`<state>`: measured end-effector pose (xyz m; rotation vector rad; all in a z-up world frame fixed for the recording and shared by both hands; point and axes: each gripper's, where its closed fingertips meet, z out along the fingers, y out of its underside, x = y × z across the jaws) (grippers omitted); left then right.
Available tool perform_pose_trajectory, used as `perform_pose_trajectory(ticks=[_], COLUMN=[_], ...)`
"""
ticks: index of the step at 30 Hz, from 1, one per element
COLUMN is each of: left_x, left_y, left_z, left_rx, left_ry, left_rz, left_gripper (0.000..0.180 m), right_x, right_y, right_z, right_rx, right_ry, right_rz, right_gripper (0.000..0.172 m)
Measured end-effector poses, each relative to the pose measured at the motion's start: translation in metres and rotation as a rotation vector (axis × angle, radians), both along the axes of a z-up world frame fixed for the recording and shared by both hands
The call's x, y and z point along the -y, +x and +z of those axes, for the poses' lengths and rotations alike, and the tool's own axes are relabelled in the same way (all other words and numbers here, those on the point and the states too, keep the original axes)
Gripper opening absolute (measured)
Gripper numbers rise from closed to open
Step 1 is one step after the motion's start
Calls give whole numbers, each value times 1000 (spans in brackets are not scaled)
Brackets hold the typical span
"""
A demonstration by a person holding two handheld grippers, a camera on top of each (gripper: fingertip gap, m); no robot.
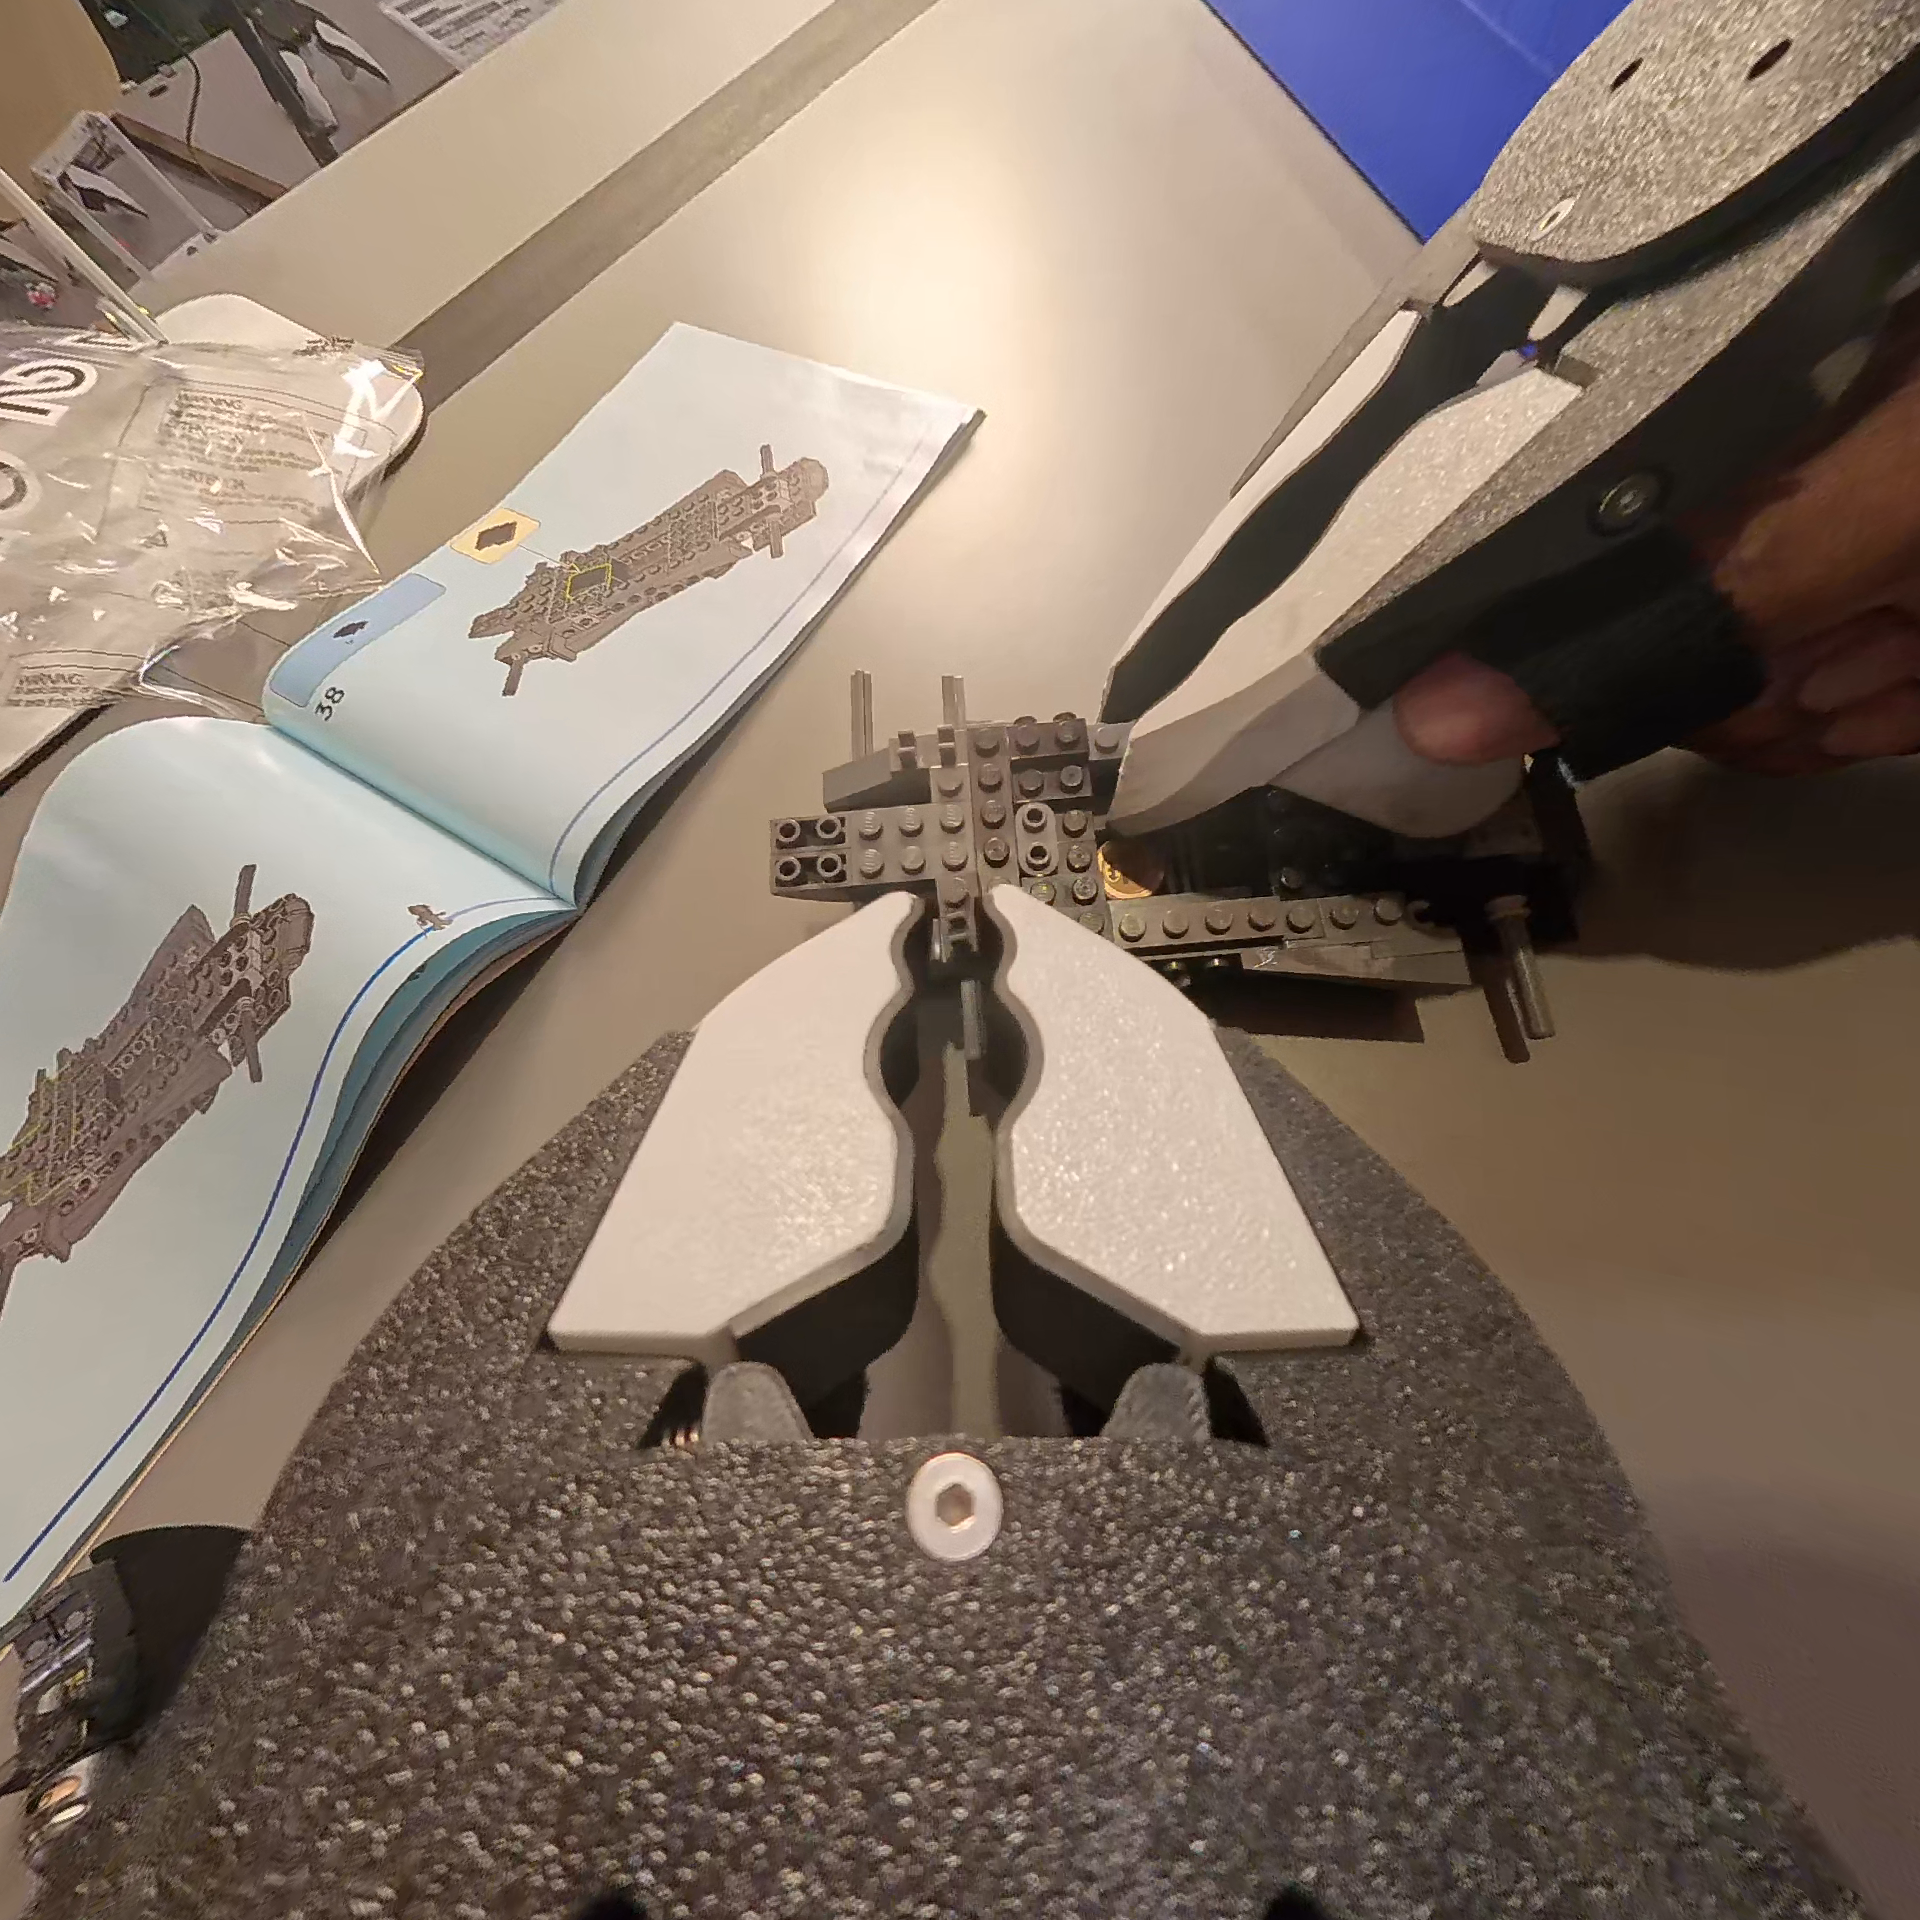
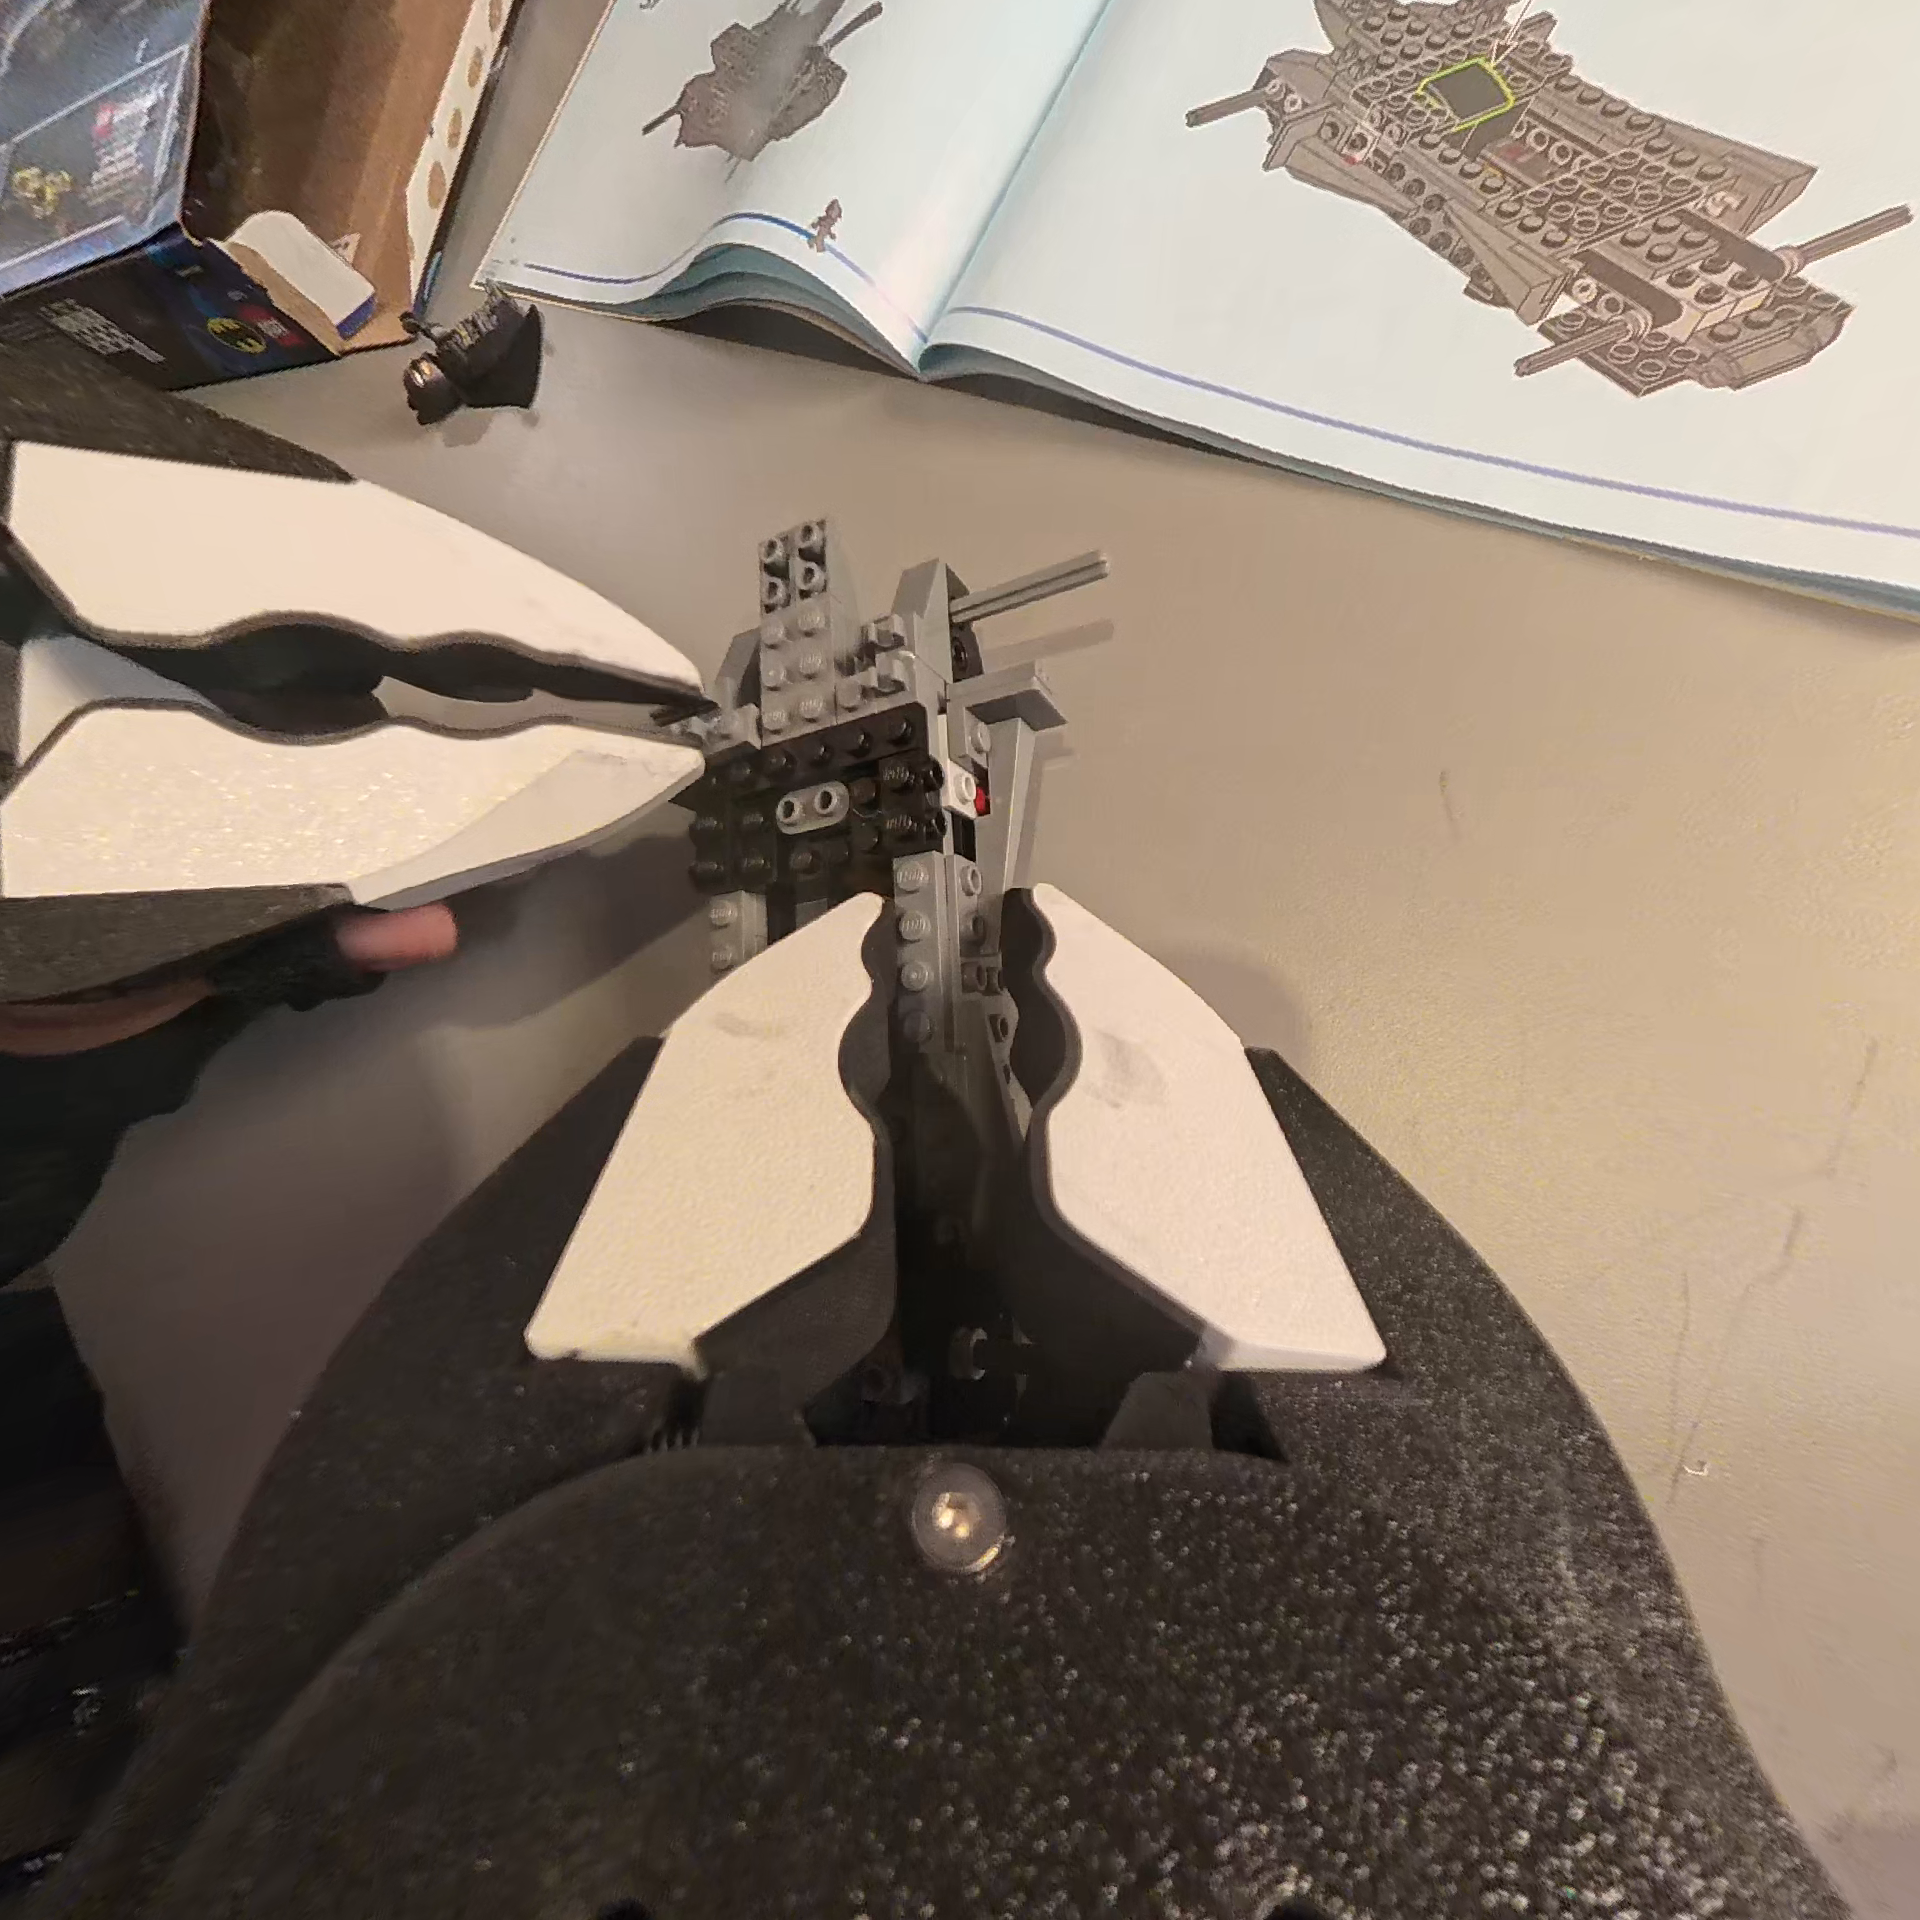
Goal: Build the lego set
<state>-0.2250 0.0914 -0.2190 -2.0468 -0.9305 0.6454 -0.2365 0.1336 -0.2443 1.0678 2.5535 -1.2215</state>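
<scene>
The beige table top (image 2: 1455, 935) bears everything shown. On it lies an open, pale-blue paper instruction booklet (image 1: 644, 582) whose pages picture a grey brick vehicle; in the left wrist view it lies to the left of the model, in the right wrist view beyond it. A printed cardboard box (image 2: 94, 177) with an open brown flap stands at the booklet's far end, and crumpled clear plastic bags (image 1: 177, 499) lie beside the booklet's other end. A small loose black brick assembly (image 2: 473, 343) sits on the table just beside the box.

The grey-and-black studded brick model (image 2: 821, 769), with thin grey axle rods protruding from its sides, rests near the middle of the table, between the two grippers.

The right gripper (image 2: 951, 914), with white fingers on a black speckled body, is clamped along one long grey studded arm of the model; both fingers (image 2: 1122, 1039) lie against its sides, and the arm runs back deep between them.

The left gripper (image 1: 956, 914), of the same make, stands with its jaws slightly apart about a narrow dark-grey brick piece (image 1: 954, 928) at the model's edge; whether the fingertips (image 1: 852, 966) press on that piece cannot be told. A gloved hand (image 1: 1766, 644) holds the right gripper's body.
</scene>
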Motion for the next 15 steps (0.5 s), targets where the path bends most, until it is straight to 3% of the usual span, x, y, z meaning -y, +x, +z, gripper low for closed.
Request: perform_pose_trajectory(ticks=[6, 15], left_x=[6, 12], left_y=[-4, -2], left_z=[6, 4], left_rx=[19, 383], left_ry=[88, 619], left_rz=[42, 150], left_gripper=[24, 44], right_x=[-1, -5], right_y=[-2, -13], right_z=[2, 17], right_rx=[21, 89], right_ry=[-31, -170], right_rz=[-16, -98], right_gripper=[19, 19])
